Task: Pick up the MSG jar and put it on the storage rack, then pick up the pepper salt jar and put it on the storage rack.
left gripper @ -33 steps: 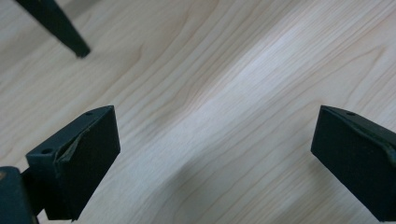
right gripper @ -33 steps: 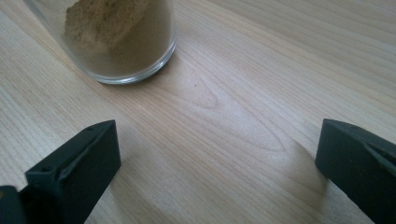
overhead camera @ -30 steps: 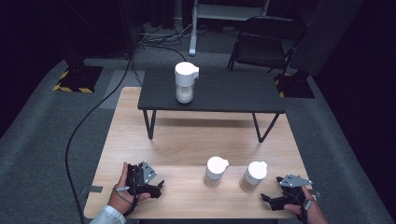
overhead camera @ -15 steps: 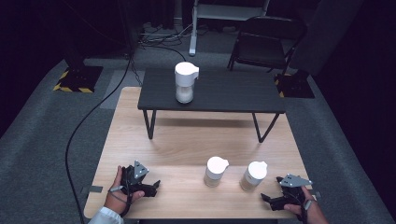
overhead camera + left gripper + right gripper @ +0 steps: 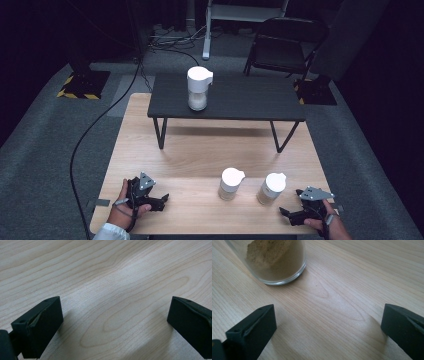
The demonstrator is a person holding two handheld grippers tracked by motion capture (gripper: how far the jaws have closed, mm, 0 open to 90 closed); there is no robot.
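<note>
**High view: both my grippers wide apart, resting at the near edge by two jars**

High view shows my left gripper low on the pale wooden table, well to the left of the nearer pair of jars. In the left gripper view its two black jaws stand wide apart with nothing between them but bare wood grain; they hold nothing.

My right gripper sits at the table's near right corner, just right of the clear glass jar with a white spouted lid. In the right gripper view its jaws are also spread wide and empty, and the rounded base of that jar stands ahead of the left jaw, apart from it, not touched. Through the glass I see a tan, sandy powder heaped inside.

Just left of that jar stands a second white-lidded glass jar, the two close together but apart; its lower part looks pale beige.

A third white-lidded glass jar stands on the low black bench at the table's far side, well away from the pair, with a light filling in its lower part.

That makes three jars, two grippers, one bench.
</note>
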